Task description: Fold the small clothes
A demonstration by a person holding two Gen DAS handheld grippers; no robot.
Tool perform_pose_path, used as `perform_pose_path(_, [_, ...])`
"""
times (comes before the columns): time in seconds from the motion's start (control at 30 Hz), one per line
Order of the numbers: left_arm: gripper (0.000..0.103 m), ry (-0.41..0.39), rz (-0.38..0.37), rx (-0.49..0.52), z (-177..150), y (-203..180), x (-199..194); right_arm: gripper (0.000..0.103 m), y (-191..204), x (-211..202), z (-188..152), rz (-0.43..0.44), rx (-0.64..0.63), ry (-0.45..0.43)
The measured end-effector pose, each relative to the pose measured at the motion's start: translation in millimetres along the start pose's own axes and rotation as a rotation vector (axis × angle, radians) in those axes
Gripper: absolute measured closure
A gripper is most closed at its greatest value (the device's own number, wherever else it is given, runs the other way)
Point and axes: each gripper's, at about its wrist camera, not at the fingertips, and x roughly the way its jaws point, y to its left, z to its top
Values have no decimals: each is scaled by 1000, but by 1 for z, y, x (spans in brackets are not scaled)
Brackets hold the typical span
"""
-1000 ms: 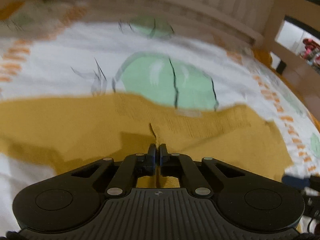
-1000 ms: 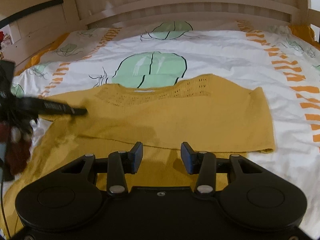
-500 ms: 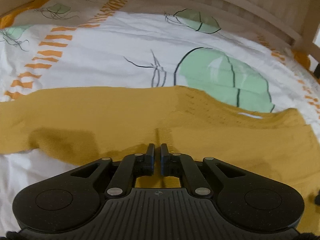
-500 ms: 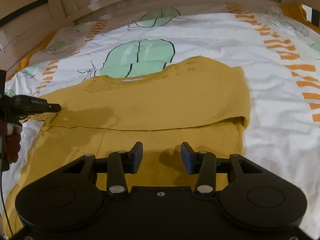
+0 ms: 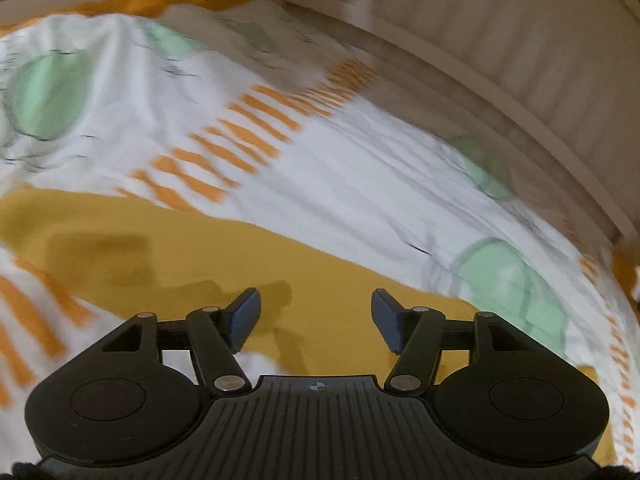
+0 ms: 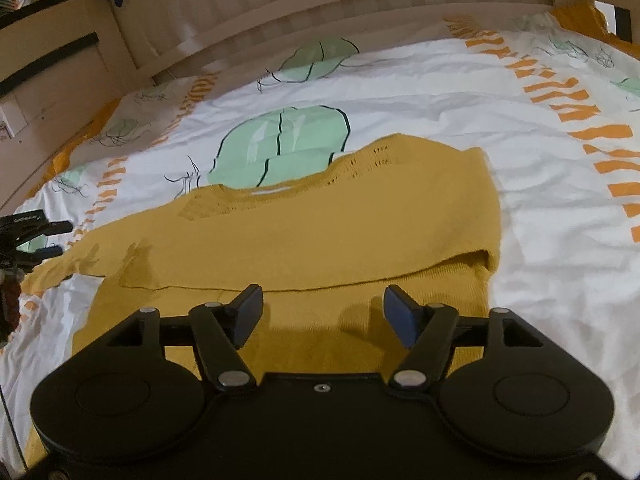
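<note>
Mustard sweater (image 6: pixel 320 236) under both grippers (image 5: pixel 316 320) (image 6: pixel 323 314), jaws wide apart.

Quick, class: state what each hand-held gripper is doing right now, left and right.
Left hand-held gripper: open, holding nothing, over the mustard knit sweater.
Right hand-held gripper: open, holding nothing, above the same sweater.

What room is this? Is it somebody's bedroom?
Probably a bedroom, maybe a child's: a bed with a cactus-print sheet, a slatted wooden bed rail behind it, and a mustard sweater laid out for folding.
</note>
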Motion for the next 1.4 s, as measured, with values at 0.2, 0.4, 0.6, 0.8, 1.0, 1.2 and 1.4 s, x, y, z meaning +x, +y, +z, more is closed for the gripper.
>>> perform_pose_path(0.2, [43, -49, 99, -108, 22, 56, -17, 32, -5, 3, -2, 13, 34, -13])
perform_pose_path(0.4, [43, -93, 180, -217, 37, 112, -31, 32, -7, 9, -6, 18, 64, -6])
perform_pose_path(0.6, [43, -71, 211, -296, 38, 144, -25, 15, 0, 11, -6, 55, 115, -21])
perform_pose_path(0.8, [43, -51, 233, -362, 33, 160, -18, 4, 23, 6, -8, 98, 128, -71])
perform_pose_path(1.0, [40, -53, 238, -380, 33, 171, -3, 2, 35, 3, -11, 169, 118, -104])
perform_pose_path(1.2, [38, -53, 198, -378, 32, 172, 13, 2, 39, 4, -11, 189, 120, -99])
perform_pose_path(1.4, [95, -87, 140, -360, 28, 159, 12, 2, 35, 3, -8, 187, 133, -95])
